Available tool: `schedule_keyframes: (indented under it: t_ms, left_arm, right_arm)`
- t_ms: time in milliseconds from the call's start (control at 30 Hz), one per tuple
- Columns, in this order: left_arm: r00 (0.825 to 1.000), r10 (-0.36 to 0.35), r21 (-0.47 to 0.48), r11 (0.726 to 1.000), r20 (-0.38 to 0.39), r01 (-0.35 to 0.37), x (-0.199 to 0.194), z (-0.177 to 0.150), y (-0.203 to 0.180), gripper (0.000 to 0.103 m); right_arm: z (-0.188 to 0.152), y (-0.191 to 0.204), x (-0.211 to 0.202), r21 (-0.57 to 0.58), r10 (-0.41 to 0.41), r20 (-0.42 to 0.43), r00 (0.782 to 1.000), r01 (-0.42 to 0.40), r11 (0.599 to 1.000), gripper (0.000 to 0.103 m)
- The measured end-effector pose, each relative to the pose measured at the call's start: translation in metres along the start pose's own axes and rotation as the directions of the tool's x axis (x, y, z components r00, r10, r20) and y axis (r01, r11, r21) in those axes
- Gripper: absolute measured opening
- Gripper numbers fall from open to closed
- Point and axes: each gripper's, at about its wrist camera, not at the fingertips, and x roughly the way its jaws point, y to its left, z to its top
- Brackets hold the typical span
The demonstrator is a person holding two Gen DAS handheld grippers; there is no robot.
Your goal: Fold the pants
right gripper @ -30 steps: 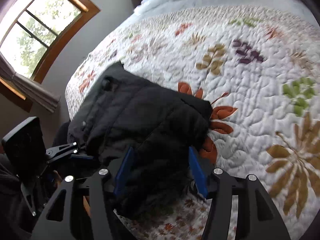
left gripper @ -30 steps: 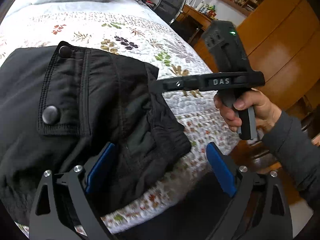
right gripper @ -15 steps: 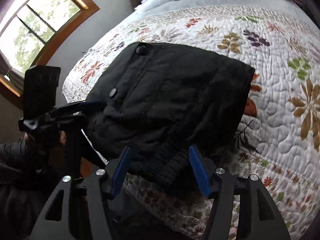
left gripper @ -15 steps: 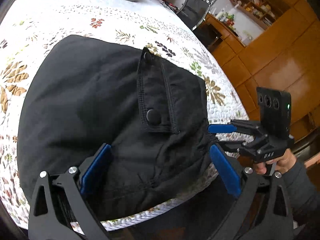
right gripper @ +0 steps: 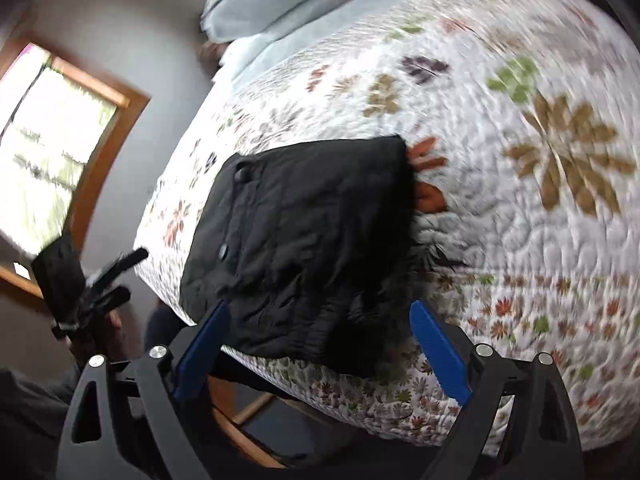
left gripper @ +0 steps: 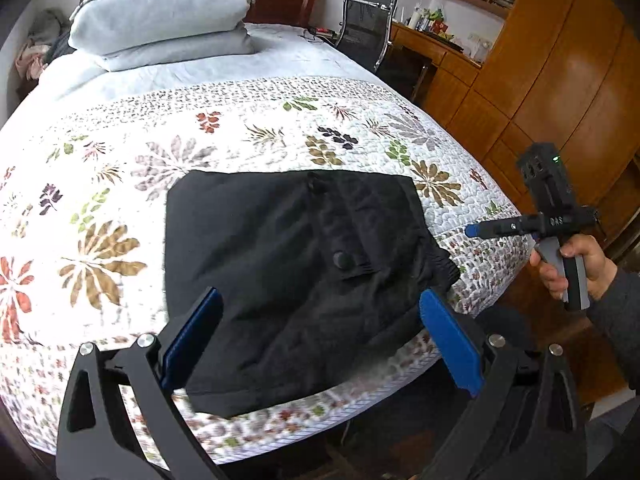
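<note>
The black pants (left gripper: 304, 264) lie folded into a rough square near the front edge of the flowered quilt (left gripper: 240, 136), a snap pocket on top. My left gripper (left gripper: 320, 300) hovers open above their near edge, with both pads clear of the cloth. In the right wrist view the pants (right gripper: 304, 240) sit beyond my right gripper (right gripper: 320, 312), whose jaws are opening; the cloth shows between the fingers but neither pad presses it. The right gripper (left gripper: 480, 229) also appears off the bed's right corner, held by a hand (left gripper: 576, 260). The left gripper (right gripper: 128, 276) is blurred at the left.
Grey pillows (left gripper: 160, 20) are stacked at the head of the bed. A black office chair (left gripper: 368, 20), a desk and a wooden wardrobe (left gripper: 560, 80) stand along the right side. A wood-framed window (right gripper: 52, 148) is on the wall to the left. The quilt (right gripper: 520, 220) spreads wide behind the pants.
Both grippers have drawn back from the pants and the left has risen. The right gripper's jaws, closer together around the cuff edge before, have spread wide. The pants lie flat and folded.
</note>
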Motion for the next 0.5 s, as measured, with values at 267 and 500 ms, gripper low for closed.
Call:
schedule_keyframes:
  t_ms: [267,500]
  left_arm:
    - [0.999,0.016,-0.002,1.000,-0.051,-0.016,0.011,0.003,0.044,0.099]
    - [0.981,-0.163,-0.162,0.976,-0.102,0.145,0.042,0.006,0.112,0.098]
  right_arm:
    - [0.010,-0.026,0.014,0.126,0.007,0.010,1.000,-0.008,0.992,0.092]
    - [0.020,-0.032,0.025,0.146,0.001,-0.012,1.000,0.000,0.989,0.092]
